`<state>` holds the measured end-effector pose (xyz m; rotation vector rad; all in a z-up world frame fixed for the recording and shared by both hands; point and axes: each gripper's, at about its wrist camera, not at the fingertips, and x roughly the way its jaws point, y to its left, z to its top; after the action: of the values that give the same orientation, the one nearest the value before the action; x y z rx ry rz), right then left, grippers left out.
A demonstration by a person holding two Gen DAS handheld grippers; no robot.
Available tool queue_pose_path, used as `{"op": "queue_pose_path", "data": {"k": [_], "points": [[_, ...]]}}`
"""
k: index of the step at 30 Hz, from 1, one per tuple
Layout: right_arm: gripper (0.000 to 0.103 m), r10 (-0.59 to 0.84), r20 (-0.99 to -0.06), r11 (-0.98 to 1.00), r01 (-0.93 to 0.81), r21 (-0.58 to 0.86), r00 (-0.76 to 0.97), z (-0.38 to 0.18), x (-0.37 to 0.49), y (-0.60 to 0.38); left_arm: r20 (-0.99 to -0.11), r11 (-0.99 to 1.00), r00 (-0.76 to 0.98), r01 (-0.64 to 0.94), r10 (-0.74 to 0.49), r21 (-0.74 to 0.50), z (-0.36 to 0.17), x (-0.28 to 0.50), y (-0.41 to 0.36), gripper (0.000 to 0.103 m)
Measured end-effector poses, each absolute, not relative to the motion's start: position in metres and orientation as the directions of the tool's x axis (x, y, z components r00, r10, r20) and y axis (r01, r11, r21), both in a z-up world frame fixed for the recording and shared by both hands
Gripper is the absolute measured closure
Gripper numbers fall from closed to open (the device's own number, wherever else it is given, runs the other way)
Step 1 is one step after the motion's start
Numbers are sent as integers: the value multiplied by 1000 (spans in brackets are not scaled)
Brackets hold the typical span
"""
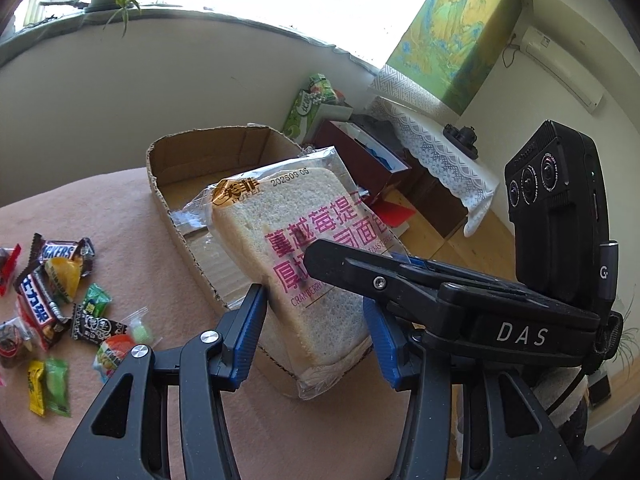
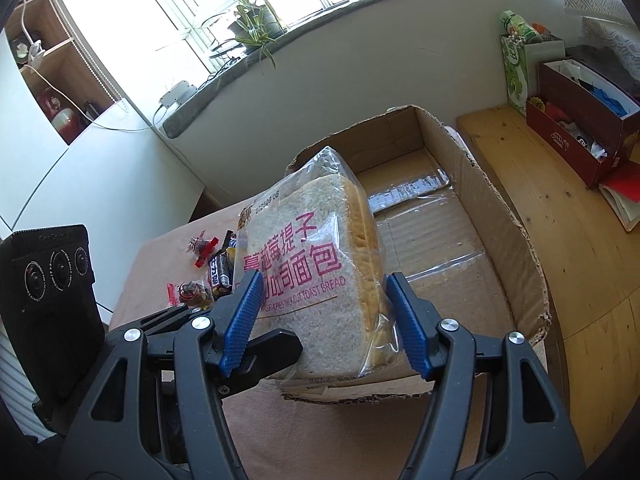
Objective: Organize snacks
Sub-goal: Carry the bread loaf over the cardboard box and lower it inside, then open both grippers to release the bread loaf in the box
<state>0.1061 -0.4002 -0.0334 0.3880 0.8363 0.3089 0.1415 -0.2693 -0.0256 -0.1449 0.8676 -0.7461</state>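
Note:
A clear-wrapped bag of thick-cut toast bread (image 1: 288, 248) with pink lettering stands tilted over the near wall of an open cardboard box (image 1: 188, 160). Both grippers are closed on it. My left gripper (image 1: 316, 320) pinches its lower part between blue pads. My right gripper (image 2: 324, 316) grips the same bread bag (image 2: 316, 272) from the other side and shows as a black arm (image 1: 460, 300) in the left wrist view. The cardboard box (image 2: 500, 208) looks empty inside. Several small wrapped candies and chocolate bars (image 1: 52, 296) lie on the pink cloth to the left.
The pink-covered table (image 1: 100, 208) holds the box and candies. Beyond it are a wooden floor (image 2: 560, 208), a dark red box of items (image 2: 580, 132), a green carton (image 2: 516, 68) and a lace-covered cabinet (image 1: 440, 148). A windowsill with plants (image 2: 248, 36) runs along the wall.

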Motion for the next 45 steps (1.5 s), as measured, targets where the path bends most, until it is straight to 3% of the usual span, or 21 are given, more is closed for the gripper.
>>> {"op": "queue_pose_path", "data": {"k": [27, 30, 35, 45], "points": [[35, 306, -683, 922, -28, 387, 663, -37, 99, -408, -652, 765, 440, 530, -617, -366, -23, 134, -263, 57], [34, 270, -688, 933, -8, 359, 674, -33, 95, -407, -642, 766, 452, 527, -620, -369, -19, 130, -252, 57], [22, 157, -691, 968, 29, 249, 706, -24, 89, -400, -626, 772, 475, 517, -618, -370, -11, 122, -229, 57], [21, 123, -658, 984, -7, 176, 743, -4, 70, -374, -616, 848, 584, 404, -528, -344, -6, 105, -137, 57]]}}
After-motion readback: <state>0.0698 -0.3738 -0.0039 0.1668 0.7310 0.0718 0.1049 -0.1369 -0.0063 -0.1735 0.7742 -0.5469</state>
